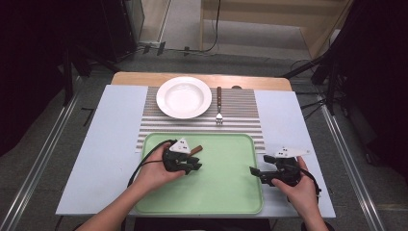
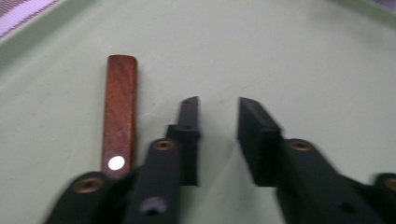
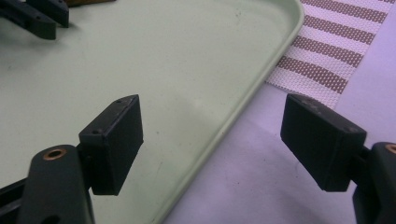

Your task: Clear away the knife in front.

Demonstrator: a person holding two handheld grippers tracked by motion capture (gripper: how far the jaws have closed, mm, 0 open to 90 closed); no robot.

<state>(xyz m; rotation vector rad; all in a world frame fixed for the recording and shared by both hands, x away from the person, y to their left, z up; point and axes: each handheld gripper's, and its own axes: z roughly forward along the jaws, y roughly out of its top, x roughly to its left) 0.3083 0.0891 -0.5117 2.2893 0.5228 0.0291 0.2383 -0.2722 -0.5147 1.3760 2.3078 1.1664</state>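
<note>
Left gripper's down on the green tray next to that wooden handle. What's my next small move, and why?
Probably widen the left gripper and slide it sideways over the wooden handle. In the left gripper view the handle lies flat on the tray just outside one jaw, and the narrow gap between the jaws holds nothing.

Pale green tray (image 1: pixel 226 192), reddish-brown wooden handle (image 2: pixel 120 112), brown-and-white striped placemat (image 1: pixel 240 115), white plate (image 1: pixel 184 97).

wooden handle (image 2: pixel 120 114): lower end hidden behind jaws, blade unseen | left gripper (image 2: pixel 218 105): body blurred, cut off at bottom
</note>
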